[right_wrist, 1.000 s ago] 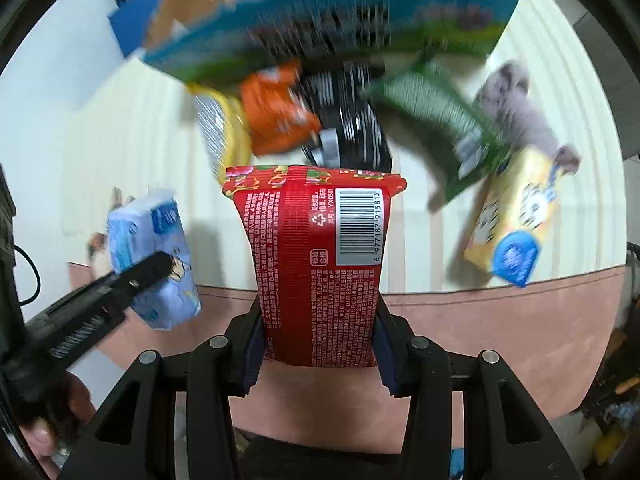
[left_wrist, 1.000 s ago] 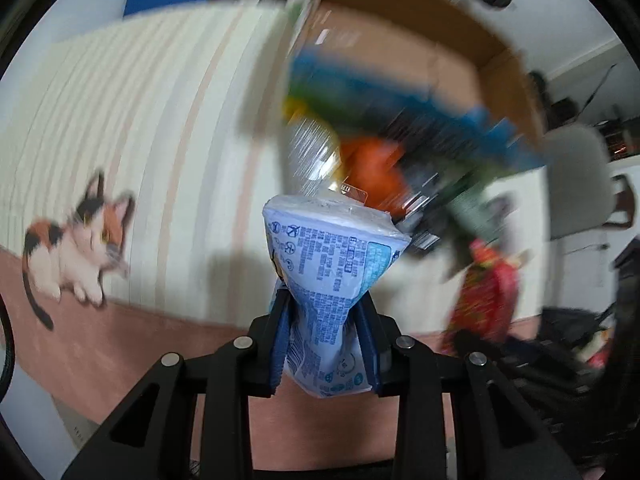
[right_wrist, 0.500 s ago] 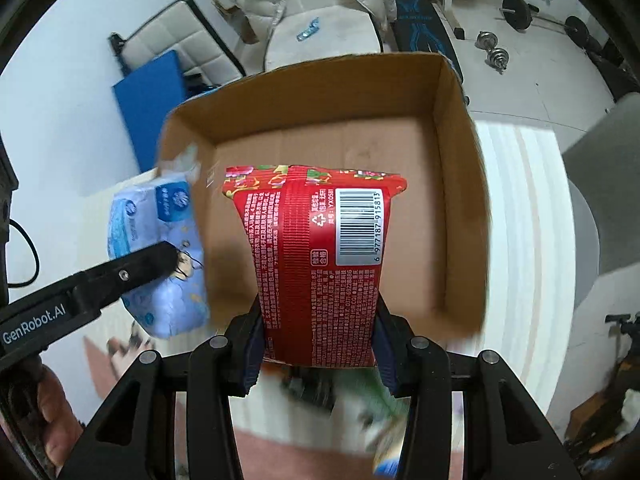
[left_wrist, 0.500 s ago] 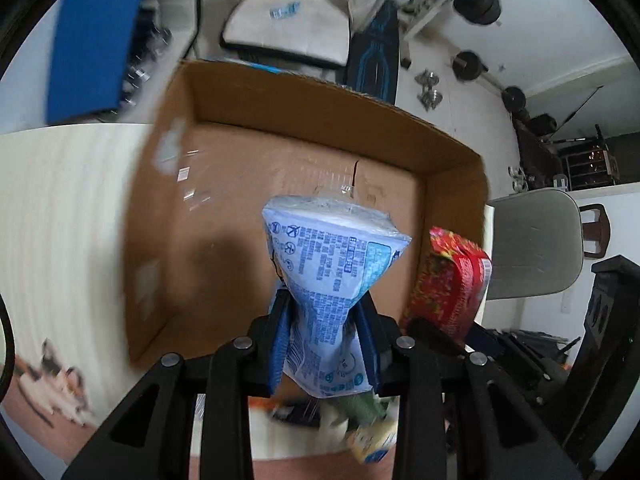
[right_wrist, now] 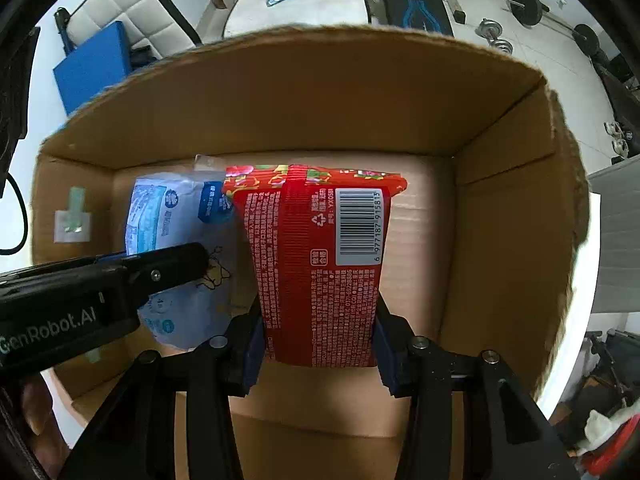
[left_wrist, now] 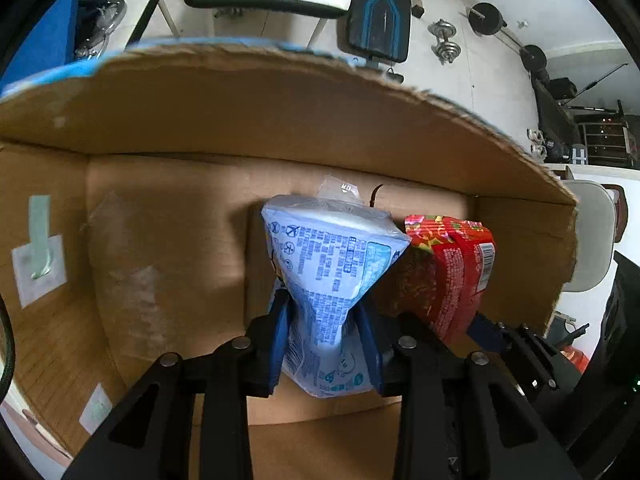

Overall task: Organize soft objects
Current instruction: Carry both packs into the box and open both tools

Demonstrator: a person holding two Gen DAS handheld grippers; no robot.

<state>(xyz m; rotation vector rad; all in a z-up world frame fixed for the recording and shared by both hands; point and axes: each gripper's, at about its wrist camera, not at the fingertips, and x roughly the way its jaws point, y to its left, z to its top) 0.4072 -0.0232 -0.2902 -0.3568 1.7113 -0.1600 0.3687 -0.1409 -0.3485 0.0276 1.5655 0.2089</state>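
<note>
Inside the cardboard box (right_wrist: 500, 208), the left gripper (left_wrist: 326, 334) has its fingers (left_wrist: 280, 332) pinched on the waist of a pale blue tissue pack (left_wrist: 326, 276), long axis pointing toward the box's far wall. Just beside it, nearer the box's right wall, the right gripper (right_wrist: 318, 354) clamps a red snack packet (right_wrist: 316, 256) by its lower end, likewise lengthwise toward that far wall, barcode facing up.

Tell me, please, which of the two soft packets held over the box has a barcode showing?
The red packet in the right gripper shows a white barcode panel. The pale blue packet, pinched by the left gripper, shows only blue print and symbols.
</note>
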